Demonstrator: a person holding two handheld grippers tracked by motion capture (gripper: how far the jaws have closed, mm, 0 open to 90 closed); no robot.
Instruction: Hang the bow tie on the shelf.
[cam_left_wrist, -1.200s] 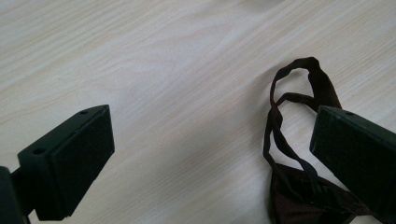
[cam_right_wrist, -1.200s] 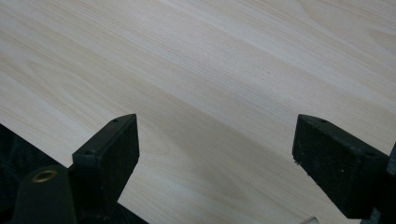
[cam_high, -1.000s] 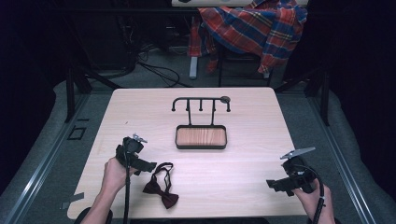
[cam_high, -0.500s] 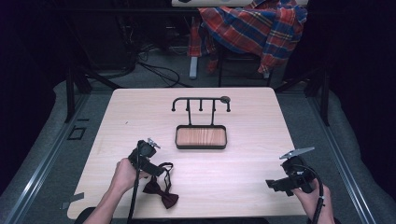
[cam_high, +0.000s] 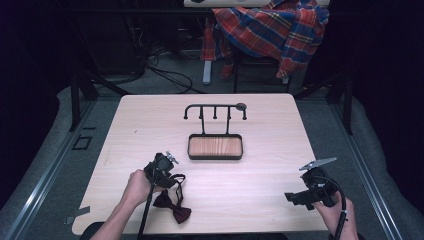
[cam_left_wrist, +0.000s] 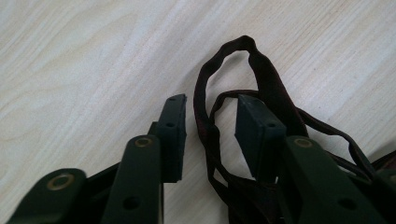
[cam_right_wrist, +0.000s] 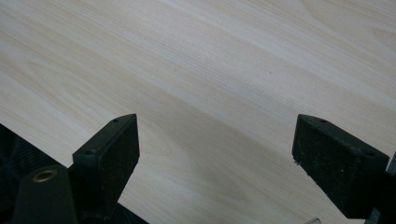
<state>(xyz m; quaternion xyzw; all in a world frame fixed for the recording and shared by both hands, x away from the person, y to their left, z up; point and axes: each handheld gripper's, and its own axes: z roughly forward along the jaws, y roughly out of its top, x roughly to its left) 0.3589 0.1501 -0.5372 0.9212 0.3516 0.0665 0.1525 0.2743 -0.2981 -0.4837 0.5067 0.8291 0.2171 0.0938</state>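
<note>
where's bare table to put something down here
Free: the far corners either side of the hook rack, and the wide strip between the wooden tray and the right gripper. Crowded: the near left, where the left gripper sits over the bow tie and its strap.

bow tie (cam_high: 172, 205) left of tray (cam_high: 215, 147)

Dark maroon bow tie (cam_high: 172, 207), red-blue plaid shirt (cam_high: 272, 30)
</note>
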